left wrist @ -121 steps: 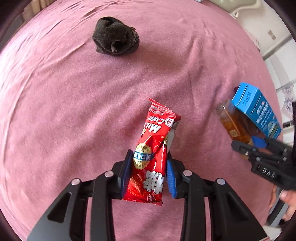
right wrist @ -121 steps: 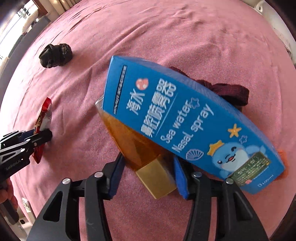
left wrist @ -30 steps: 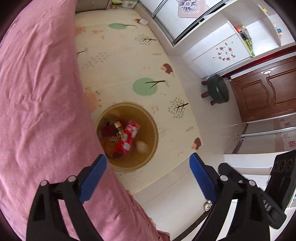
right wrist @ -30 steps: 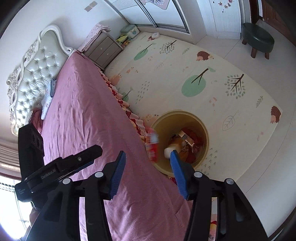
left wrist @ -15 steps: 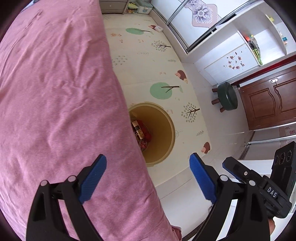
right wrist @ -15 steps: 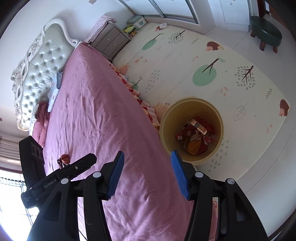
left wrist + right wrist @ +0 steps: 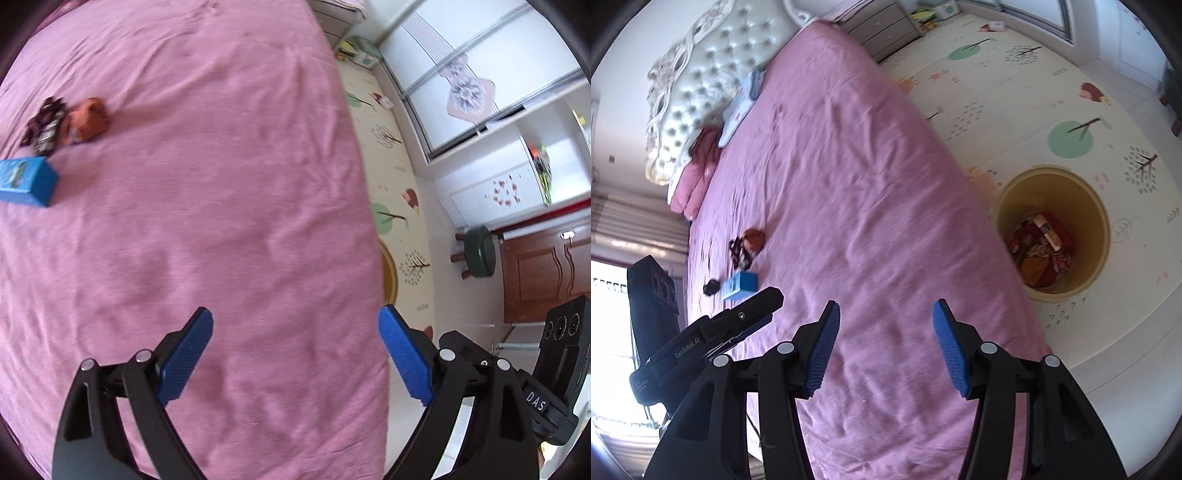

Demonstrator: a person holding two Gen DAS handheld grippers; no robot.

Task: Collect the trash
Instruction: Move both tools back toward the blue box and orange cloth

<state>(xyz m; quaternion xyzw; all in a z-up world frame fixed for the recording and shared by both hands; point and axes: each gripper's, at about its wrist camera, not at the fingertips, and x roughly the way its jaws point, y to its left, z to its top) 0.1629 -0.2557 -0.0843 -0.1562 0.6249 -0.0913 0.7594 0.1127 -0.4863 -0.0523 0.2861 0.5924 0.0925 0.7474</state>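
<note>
Partway through, by the look of it: the yellow bin [image 7: 1052,236] on the play mat beside the bed already holds a heap of red wrappers, a small box and something amber, so a good share of the trash is collected. Both of your tools are empty. Your left gripper [image 7: 295,354] has its blue pads spread wide over the pink bedspread [image 7: 203,184], nothing between them; your right gripper [image 7: 884,343] stands about half open, likewise holding nothing, near the bed's foot edge. What is left sits well up the bed, far from both grippers: a blue carton [image 7: 24,181] lying flat, and just beyond it a dark crumpled wrapper [image 7: 44,125] touching an orange-brown lump [image 7: 86,118]. The right wrist view also shows a small black object [image 7: 711,287] just beside the carton; too small and blurred to name. So you have at least three pieces to fetch, maybe four. The bin sits low at the bed's side, only a sliver of it showing past the mattress edge in the left view. Folded cloth by the headboard [image 7: 709,74] reads as bedding, not trash, though that is my judgement.
</note>
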